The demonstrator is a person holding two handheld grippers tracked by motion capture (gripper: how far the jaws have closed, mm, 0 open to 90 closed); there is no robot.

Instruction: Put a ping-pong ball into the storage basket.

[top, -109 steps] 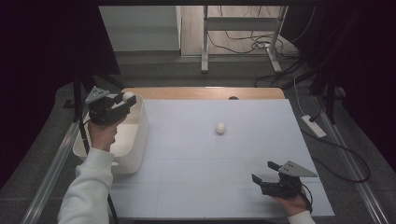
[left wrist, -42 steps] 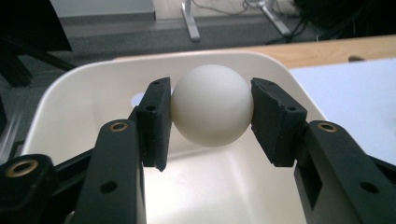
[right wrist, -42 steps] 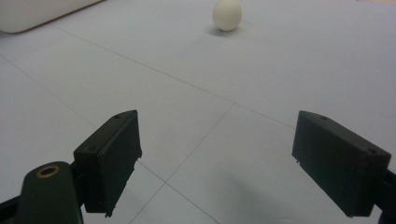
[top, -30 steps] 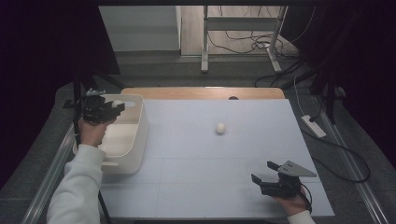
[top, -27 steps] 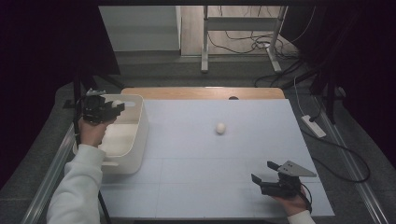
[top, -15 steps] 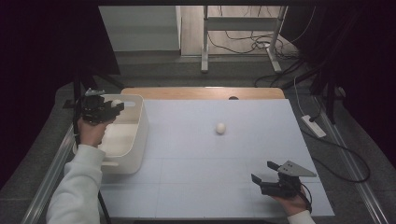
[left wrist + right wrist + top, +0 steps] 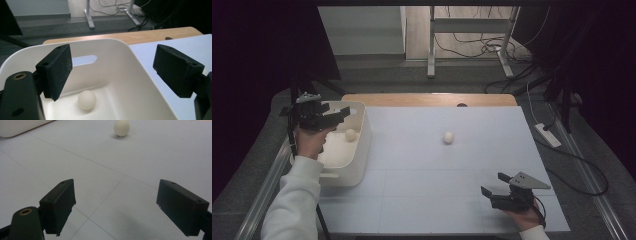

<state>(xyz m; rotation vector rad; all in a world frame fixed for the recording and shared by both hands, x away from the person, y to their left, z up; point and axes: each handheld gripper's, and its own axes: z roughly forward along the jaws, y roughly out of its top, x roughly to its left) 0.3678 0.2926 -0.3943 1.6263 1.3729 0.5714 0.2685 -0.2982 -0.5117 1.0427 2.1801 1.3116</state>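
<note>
The left gripper [image 7: 343,111] hangs over the white bin [image 7: 362,150] at the left edge of the tabletop [image 7: 437,190]. Its jaws have just been opening, and now they stand wide apart with nothing between them. In the left gripper view the two black pads [image 7: 56,70] frame the inside of the bin, and a cream-coloured egg [image 7: 86,100] lies on the bin floor below them, free of the pads. In the high view this egg [image 7: 350,134] rests near the far wall of the bin, just beside the gripper.

A second egg [image 7: 448,137] lies alone on the pale blue tabletop, well apart from both grippers. The right gripper [image 7: 496,186] rests low near the front right corner of the tabletop. Its jaws are spread and empty, and in the right gripper view they point toward the second egg [image 7: 121,128], which sits far ahead.
</note>
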